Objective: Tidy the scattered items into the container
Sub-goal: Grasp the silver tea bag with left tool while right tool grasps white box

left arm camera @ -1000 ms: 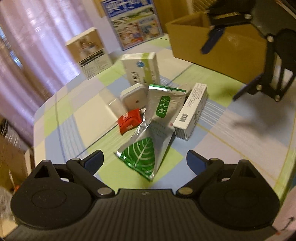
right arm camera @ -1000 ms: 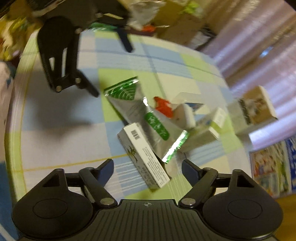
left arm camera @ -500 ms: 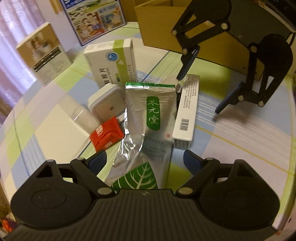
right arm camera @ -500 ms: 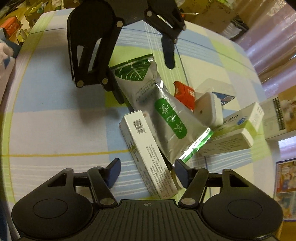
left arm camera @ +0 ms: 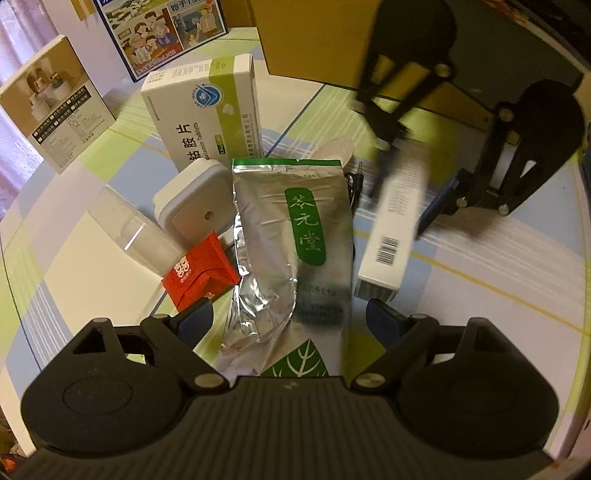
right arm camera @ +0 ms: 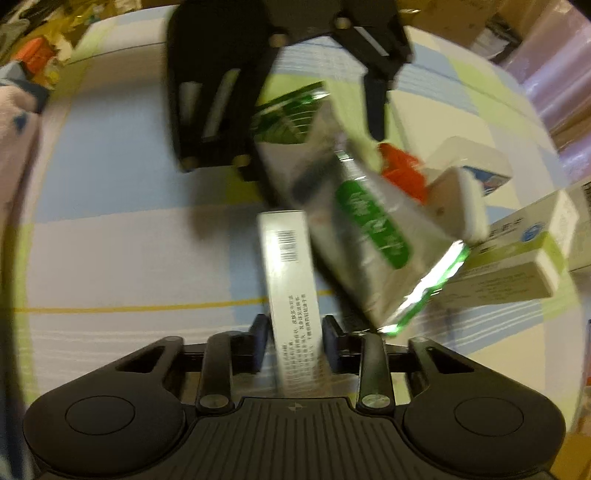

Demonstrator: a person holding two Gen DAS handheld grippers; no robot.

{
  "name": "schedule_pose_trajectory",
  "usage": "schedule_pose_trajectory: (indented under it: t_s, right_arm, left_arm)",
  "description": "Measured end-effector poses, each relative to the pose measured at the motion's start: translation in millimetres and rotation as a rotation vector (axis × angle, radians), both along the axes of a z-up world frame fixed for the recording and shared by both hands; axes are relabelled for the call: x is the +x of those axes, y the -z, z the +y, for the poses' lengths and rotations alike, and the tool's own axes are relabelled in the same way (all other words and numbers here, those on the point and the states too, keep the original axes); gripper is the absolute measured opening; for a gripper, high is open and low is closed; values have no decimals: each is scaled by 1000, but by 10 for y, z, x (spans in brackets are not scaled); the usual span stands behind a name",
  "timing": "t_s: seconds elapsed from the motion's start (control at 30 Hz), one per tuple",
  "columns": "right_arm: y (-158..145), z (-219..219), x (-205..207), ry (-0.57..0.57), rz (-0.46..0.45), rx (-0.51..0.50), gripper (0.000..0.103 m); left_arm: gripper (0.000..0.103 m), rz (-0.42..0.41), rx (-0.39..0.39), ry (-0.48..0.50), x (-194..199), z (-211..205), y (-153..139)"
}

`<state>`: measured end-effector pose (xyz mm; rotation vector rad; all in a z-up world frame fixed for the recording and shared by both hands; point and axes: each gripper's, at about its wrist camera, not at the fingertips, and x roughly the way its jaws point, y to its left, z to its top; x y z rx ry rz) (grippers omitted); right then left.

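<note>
A silver-and-green foil pouch [left arm camera: 295,240] lies on the checked tablecloth, its lower part between the fingers of my left gripper [left arm camera: 290,317]. That gripper is open and its pads stand clear of the pouch. To the right lies a long white box with a barcode [left arm camera: 391,236]. My right gripper [right arm camera: 295,332] is shut on this long white box [right arm camera: 291,280] near one end; the left wrist view shows that right gripper [left arm camera: 410,192] coming down on it from above. The cardboard container [left arm camera: 314,40] stands at the back. The right wrist view is blurred.
Left of the pouch are a red packet [left arm camera: 199,273], a white square case [left arm camera: 192,206], a clear plastic piece [left arm camera: 129,232] and a white-and-green medicine box [left arm camera: 203,110]. A photo-printed box [left arm camera: 55,103] and a picture board [left arm camera: 162,33] stand behind.
My right gripper came down and shut on the long white box. The left gripper moved forward and lower until its fingers straddle the foil pouch.
</note>
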<state>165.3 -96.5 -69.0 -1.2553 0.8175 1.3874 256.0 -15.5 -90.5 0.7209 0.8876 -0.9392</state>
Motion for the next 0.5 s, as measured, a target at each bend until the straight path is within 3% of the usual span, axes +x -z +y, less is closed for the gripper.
schedule_pose_trajectory:
  t_s: [0.5]
  right_arm:
    - [-39, -115, -223, 24, 44, -23, 23]
  left_arm:
    - [85, 151, 2, -39, 346, -144, 79]
